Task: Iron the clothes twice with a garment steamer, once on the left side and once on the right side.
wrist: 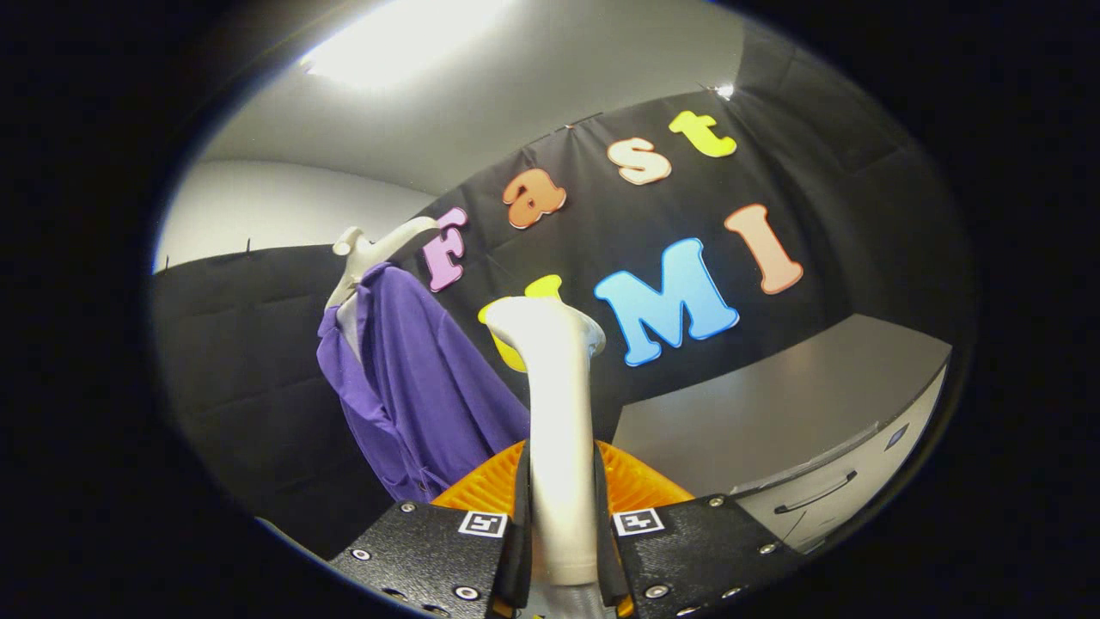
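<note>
The garment steamer (559, 413) hides part of the purple shirt (412, 387) — its hem runs behind the fingers (430, 550).

A ceiling light (404, 47) overhead blows out to pure white glare, spreading a soft glow across the ceiling (533, 112), while the lower corners fall into deep shadow. The steamer (559, 413), pinched between both fingers of the gripper (563, 542), catches that light on its pale handle and reads sharp, as does the shirt (412, 387) beyond. Fisheye distortion bows the cabinet (773, 421) and wall lines strongly toward the rim, where detail dims and softens.
</note>
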`<state>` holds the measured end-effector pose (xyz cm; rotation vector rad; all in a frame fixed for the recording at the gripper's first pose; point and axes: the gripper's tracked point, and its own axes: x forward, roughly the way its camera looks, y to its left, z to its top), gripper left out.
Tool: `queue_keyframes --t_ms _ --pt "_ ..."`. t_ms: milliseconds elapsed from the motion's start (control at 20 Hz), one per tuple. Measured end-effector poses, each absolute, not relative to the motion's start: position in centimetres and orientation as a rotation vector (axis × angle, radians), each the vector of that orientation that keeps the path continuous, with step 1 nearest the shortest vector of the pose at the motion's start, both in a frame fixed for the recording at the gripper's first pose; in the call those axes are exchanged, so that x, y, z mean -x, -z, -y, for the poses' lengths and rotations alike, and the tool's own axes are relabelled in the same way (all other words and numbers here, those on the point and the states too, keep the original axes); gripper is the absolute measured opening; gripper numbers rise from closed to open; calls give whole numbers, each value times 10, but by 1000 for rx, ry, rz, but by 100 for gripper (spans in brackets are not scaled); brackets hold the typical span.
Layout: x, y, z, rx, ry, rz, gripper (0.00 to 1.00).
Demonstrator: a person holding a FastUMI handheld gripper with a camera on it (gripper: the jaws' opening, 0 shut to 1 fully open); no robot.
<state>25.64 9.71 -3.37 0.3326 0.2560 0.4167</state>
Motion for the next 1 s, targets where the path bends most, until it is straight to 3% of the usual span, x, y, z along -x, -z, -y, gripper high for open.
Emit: queue_keyframes --t_ms 500,1000 --pt "-206 -21 -195 -80 -425 34 31" --pt "-242 -40 -271 42 -377 121 31"
